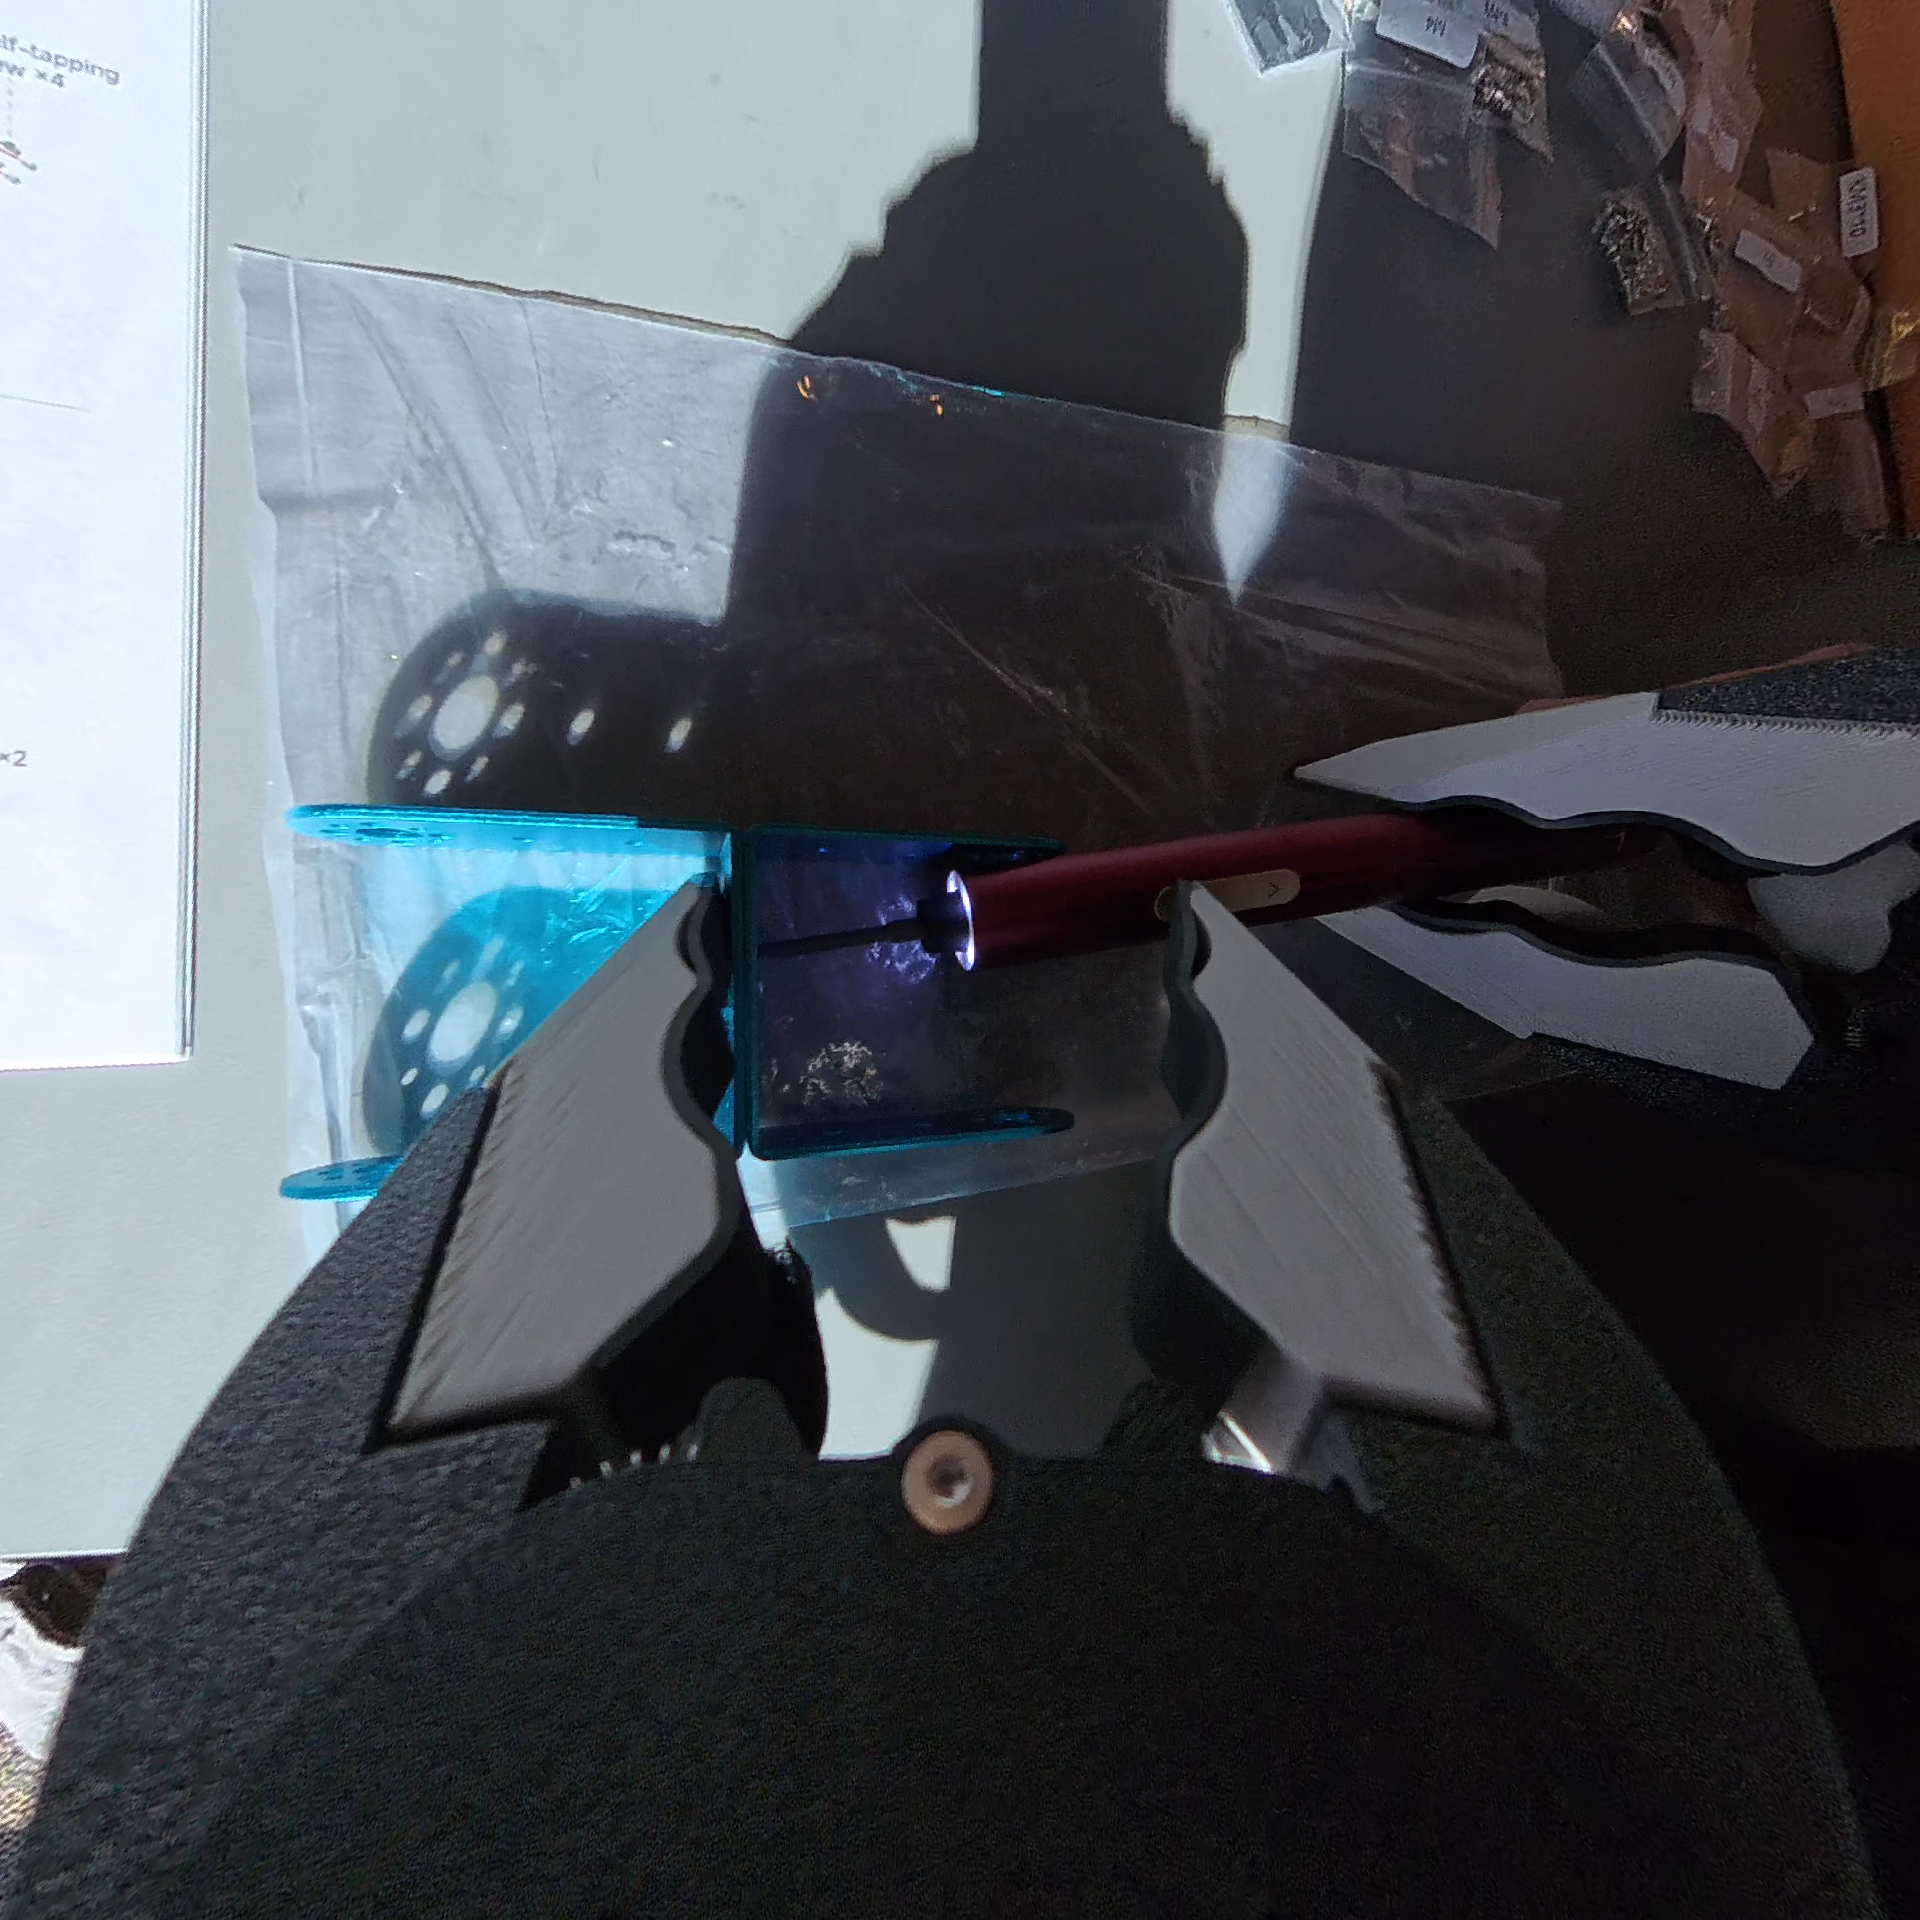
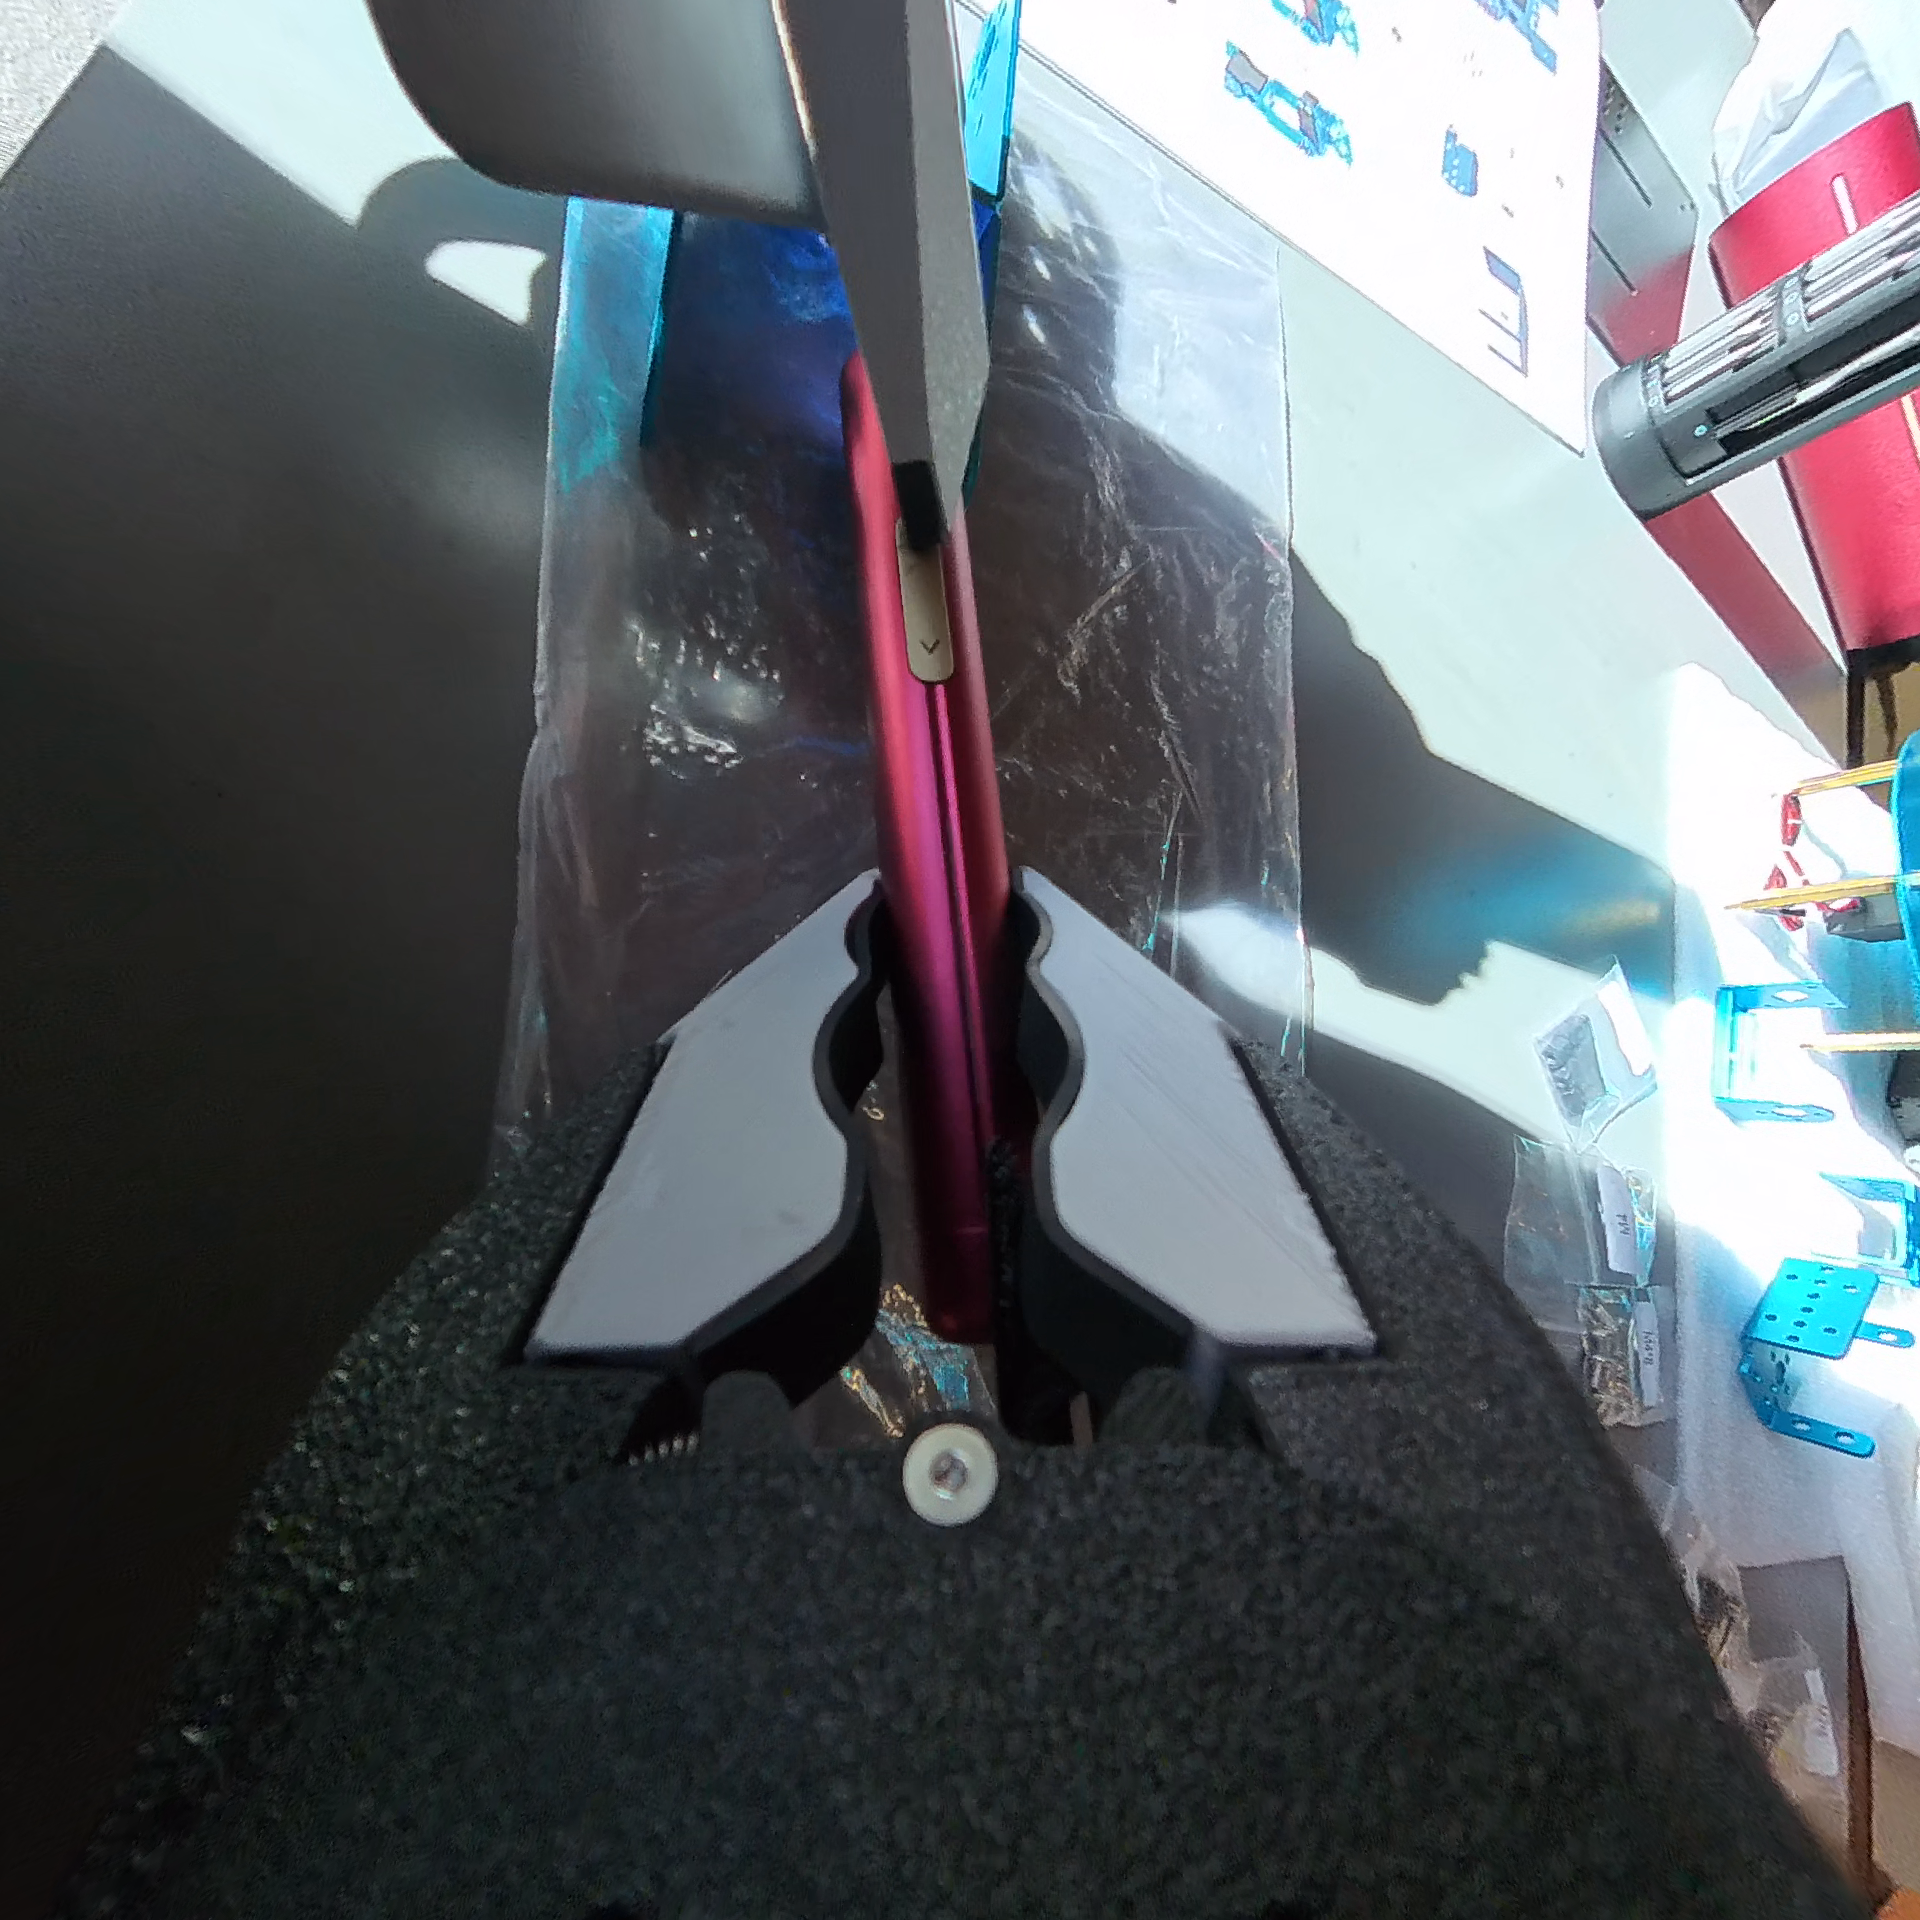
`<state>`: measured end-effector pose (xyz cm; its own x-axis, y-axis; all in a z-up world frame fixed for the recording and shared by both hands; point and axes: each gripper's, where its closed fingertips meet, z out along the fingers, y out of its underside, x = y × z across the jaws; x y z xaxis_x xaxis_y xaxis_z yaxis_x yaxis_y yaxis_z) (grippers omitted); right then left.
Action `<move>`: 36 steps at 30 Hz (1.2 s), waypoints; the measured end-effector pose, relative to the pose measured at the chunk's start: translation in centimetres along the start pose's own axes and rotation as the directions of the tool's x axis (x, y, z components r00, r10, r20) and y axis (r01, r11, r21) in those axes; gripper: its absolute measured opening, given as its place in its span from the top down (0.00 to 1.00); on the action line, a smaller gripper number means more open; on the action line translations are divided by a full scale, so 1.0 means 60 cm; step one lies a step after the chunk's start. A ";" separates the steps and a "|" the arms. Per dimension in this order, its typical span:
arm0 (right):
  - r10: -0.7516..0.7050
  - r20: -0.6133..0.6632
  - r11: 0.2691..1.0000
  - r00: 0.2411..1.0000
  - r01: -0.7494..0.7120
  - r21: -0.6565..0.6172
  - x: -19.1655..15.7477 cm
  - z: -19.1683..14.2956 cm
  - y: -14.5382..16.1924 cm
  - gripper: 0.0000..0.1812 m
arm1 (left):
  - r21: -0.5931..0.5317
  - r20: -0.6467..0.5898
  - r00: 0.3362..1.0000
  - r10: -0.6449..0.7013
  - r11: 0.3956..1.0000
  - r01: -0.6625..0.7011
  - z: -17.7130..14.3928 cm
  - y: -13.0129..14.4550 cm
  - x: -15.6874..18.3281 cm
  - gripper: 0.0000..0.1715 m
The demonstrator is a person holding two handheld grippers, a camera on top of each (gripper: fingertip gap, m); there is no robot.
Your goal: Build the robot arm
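Observation:
A blue U-shaped metal bracket (image 1: 894,997) lies on a clear plastic bag (image 1: 540,447); it also shows in the right wrist view (image 2: 603,343). My right gripper (image 2: 945,894) is shut on a red electric screwdriver (image 2: 925,748). It comes in from the right in the left wrist view (image 1: 1371,842). The screwdriver (image 1: 1070,894) has its tip light on and its thin bit reaches into the bracket. My left gripper (image 1: 945,904) has wide jaws. Its left finger (image 1: 623,1039) rests against the bracket's wall. Its right finger (image 2: 925,312) touches the screwdriver's button (image 2: 925,603).
The bag holds a black perforated part (image 1: 468,717) and a blue one (image 1: 457,1029). A printed sheet (image 1: 94,520) lies at the left. Small bags of screws (image 1: 1662,208) lie far right. A red bit case (image 2: 1818,364), blue brackets (image 2: 1808,1340) and more small bags (image 2: 1621,1247) lie at the right. It is some 30 centimeters from my left tips to the red bit case (image 2: 1818,364).

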<state>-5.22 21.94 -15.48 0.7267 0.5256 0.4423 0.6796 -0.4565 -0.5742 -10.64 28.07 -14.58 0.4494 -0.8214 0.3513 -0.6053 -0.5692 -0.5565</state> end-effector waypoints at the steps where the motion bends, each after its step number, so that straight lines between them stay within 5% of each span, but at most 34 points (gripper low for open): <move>1: 0.000 0.001 1.000 1.000 0.000 0.001 0.000 0.000 0.000 0.89 | 0.002 0.002 1.000 0.001 1.000 -0.001 0.000 0.000 0.000 0.51; 10: -0.011 0.087 0.999 0.996 0.007 0.049 0.003 -0.007 0.000 0.89 | 0.024 -0.104 0.992 0.077 0.997 -0.075 -0.016 0.000 0.020 0.47; 14: -0.001 0.152 0.999 0.988 -0.006 0.042 0.009 -0.032 -0.008 0.89 | 0.049 -0.054 0.968 0.246 0.969 -0.244 -0.043 0.007 -0.009 0.50; 17: 0.048 0.156 0.999 0.987 -0.049 0.004 0.016 -0.044 -0.003 0.89 | 0.080 -0.126 0.939 0.320 0.947 -0.312 -0.065 0.006 -0.006 0.54; 22: 0.047 0.201 0.998 0.978 -0.055 0.032 0.010 -0.086 0.017 0.90 | 0.150 -0.124 0.781 0.612 0.790 -0.595 -0.086 -0.001 -0.027 0.54; 27: 0.178 0.215 0.981 0.960 -0.191 0.038 0.036 -0.115 0.064 0.90 | 0.170 -0.230 0.551 0.802 0.591 -0.789 -0.067 0.003 -0.029 0.39; 29: 0.263 0.276 0.958 0.925 -0.285 0.042 0.029 -0.123 0.073 0.90 | 0.176 -0.293 0.506 0.811 0.566 -0.805 -0.056 0.008 -0.027 0.39; 36: 0.098 0.237 0.987 0.967 -0.125 0.103 0.028 -0.072 0.036 0.90 | 0.199 -0.351 0.476 0.806 0.561 -0.803 -0.036 0.004 -0.028 0.48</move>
<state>-2.13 18.76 -13.02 0.7452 0.6336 0.2080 0.5694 -0.4422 -0.6930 -12.97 29.23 -13.66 -0.5049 -0.8630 -0.0172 -0.5696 0.3480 -0.7446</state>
